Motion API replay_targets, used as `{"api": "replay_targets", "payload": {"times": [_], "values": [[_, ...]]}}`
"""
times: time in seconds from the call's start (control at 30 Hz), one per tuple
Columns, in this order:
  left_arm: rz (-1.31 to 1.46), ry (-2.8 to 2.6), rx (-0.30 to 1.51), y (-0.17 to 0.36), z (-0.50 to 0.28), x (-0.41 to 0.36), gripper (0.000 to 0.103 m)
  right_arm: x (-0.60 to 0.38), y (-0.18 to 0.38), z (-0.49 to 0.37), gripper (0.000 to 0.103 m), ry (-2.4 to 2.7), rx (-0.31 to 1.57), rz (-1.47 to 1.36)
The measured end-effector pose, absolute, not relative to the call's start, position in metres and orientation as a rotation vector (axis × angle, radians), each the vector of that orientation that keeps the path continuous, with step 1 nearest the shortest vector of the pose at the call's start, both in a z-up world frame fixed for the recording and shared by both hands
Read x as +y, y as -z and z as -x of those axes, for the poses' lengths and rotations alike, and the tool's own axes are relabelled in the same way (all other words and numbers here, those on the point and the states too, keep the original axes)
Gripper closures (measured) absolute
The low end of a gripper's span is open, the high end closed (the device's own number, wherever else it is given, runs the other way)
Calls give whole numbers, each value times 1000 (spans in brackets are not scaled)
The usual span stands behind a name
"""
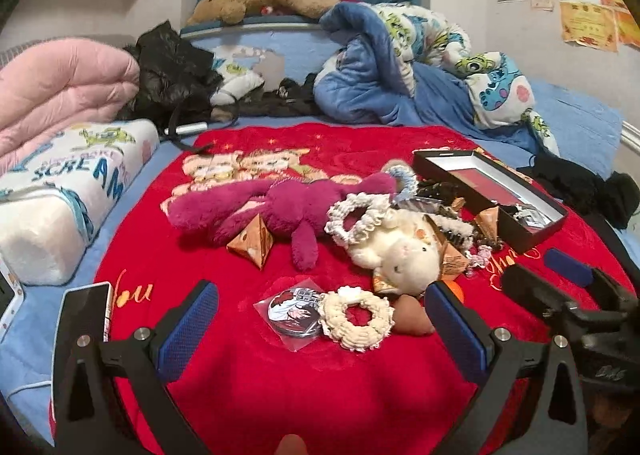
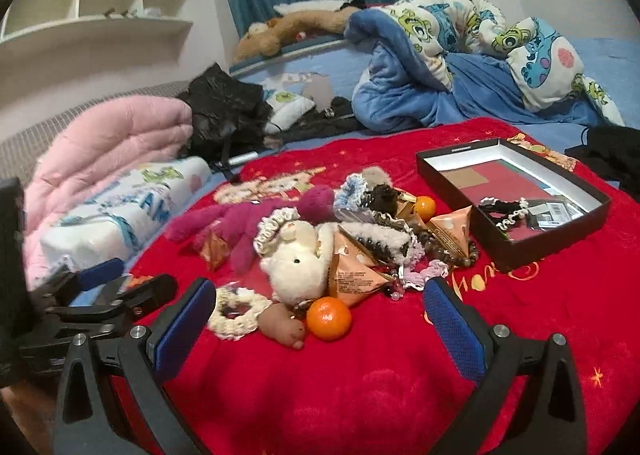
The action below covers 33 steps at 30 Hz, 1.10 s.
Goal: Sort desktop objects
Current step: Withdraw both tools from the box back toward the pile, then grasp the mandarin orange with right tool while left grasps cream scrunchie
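Observation:
A heap of small things lies on the red blanket (image 1: 280, 395): a magenta plush (image 1: 280, 207), a white plush (image 1: 404, 251), cream scrunchies (image 1: 360, 319), a round badge in plastic (image 1: 292, 311), orange wedge packets (image 1: 252, 241) and a brown plush piece (image 1: 412, 319). In the right wrist view an orange (image 2: 329, 318) sits at the heap's near edge. My left gripper (image 1: 322, 327) is open just short of the badge and scrunchie. My right gripper (image 2: 320, 327) is open just in front of the orange. A black box (image 2: 516, 199) holding hair ties stands to the right.
A phone (image 1: 82, 319) lies at the blanket's left edge. A printed pillow (image 1: 68, 195) and pink quilt (image 1: 60, 91) lie left; a blue and cartoon duvet (image 1: 420, 67) is piled behind. Black clothes (image 1: 588, 187) lie right of the box. White shelves (image 2: 100, 15) stand far left.

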<state>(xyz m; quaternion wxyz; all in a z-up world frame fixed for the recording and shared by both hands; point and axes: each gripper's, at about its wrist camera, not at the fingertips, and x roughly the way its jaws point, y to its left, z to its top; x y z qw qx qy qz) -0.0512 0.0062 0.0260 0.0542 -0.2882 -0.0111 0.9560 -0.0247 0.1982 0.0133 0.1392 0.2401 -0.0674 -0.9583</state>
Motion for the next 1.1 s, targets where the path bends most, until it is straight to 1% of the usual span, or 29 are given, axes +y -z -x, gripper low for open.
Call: {"api": "replay_targets", "payload": {"times": [0.17, 0.3, 0.37, 0.47, 0.5, 0.63, 0.8, 0.9, 0.97, 1.1], "values": [[960, -2891, -121, -16, 72, -8, 0, 184, -4, 46, 0, 2744, -164, -682], [990, -2920, -88, -10, 83, -15, 0, 173, 2, 61, 0, 2747, -98, -712], [1044, -2907, -102, -4, 89, -19, 0, 172, 8, 67, 0, 2754, -70, -742], [1114, -2835, -206, 7, 95, -30, 0, 175, 19, 78, 0, 2749, -78, -830], [1130, -2821, -206, 9, 97, -31, 0, 178, 23, 82, 0, 2736, -97, -852], [1153, -2836, -123, 15, 104, -28, 0, 186, 32, 91, 0, 2681, -172, -903], [1210, -2800, -147, 26, 118, -24, 0, 200, 39, 97, 0, 2672, -264, -985], [1224, -2801, -108, 29, 121, -16, 0, 206, 47, 97, 0, 2623, -337, -993], [1236, -2803, -75, 33, 123, -11, 0, 203, 51, 98, 0, 2601, -335, -1011], [1272, -2819, 39, 40, 127, 1, 0, 191, 53, 98, 0, 2593, -253, -1017]]}}
